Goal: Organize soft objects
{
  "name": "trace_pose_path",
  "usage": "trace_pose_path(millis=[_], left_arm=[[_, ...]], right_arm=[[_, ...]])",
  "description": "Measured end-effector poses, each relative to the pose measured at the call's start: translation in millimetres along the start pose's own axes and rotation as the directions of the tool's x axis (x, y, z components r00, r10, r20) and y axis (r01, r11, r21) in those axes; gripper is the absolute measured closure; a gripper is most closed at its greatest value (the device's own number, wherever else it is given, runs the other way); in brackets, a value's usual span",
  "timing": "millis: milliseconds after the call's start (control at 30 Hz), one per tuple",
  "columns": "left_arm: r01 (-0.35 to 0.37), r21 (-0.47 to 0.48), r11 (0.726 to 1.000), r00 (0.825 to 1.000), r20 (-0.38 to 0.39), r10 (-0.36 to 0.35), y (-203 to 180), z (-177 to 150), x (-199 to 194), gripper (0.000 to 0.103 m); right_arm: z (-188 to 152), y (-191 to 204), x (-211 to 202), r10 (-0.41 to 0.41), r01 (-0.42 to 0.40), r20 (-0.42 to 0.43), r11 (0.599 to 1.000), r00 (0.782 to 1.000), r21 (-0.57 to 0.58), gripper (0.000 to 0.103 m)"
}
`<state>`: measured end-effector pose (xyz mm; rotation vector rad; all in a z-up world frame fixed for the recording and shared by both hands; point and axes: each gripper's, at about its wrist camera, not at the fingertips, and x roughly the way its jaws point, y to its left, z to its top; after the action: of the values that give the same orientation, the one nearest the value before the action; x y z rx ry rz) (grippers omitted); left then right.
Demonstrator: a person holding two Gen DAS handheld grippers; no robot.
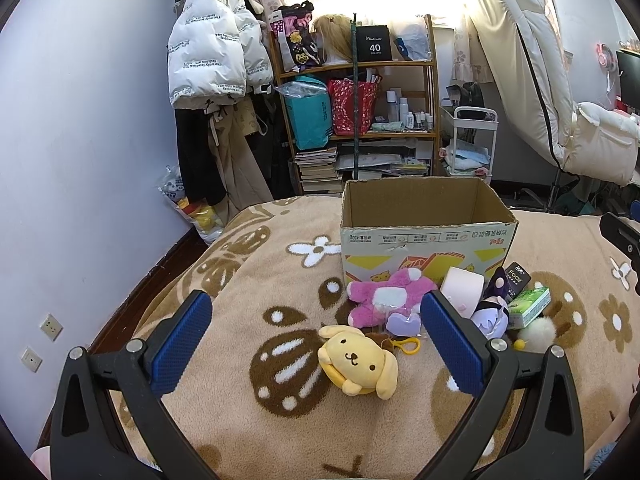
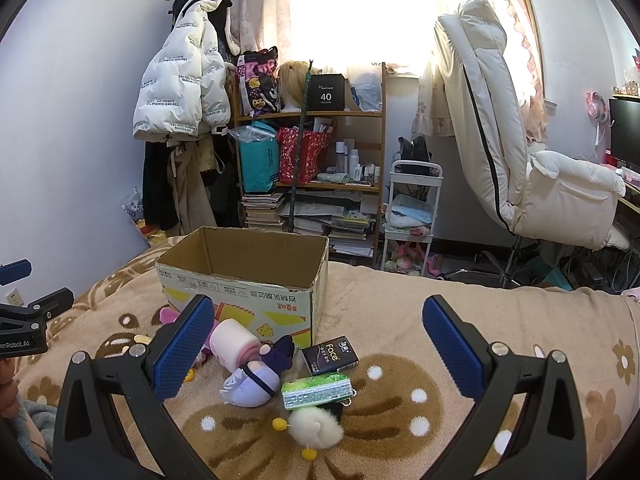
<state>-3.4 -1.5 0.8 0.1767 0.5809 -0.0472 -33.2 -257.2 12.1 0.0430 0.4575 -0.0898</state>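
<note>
An open cardboard box stands on the bed, nothing showing inside. In front of it lie a yellow dog plush, a pink plush, a pale pink roll, a purple doll, a white fluffy ball, a green tissue pack and a black tissue pack. My left gripper is open just above the yellow plush. My right gripper is open over the tissue packs and doll.
The bed has a beige flower-pattern blanket. Beyond its far edge stand a cluttered wooden shelf, a hanging white jacket, a small white cart and a cream reclining chair. The left gripper's body shows at the right view's left edge.
</note>
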Motion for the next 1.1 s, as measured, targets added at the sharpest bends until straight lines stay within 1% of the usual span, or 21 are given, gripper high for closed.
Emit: trace_pose_path(millis=[1100], left_arm=[[-0.001, 0.003, 1.0, 1.0, 0.0, 0.001, -1.1, -2.4, 2.1, 0.001]], right_arm=[[-1.1, -0.1, 0.6, -0.002, 0.002, -0.001, 1.0, 1.0, 0.001, 0.0]])
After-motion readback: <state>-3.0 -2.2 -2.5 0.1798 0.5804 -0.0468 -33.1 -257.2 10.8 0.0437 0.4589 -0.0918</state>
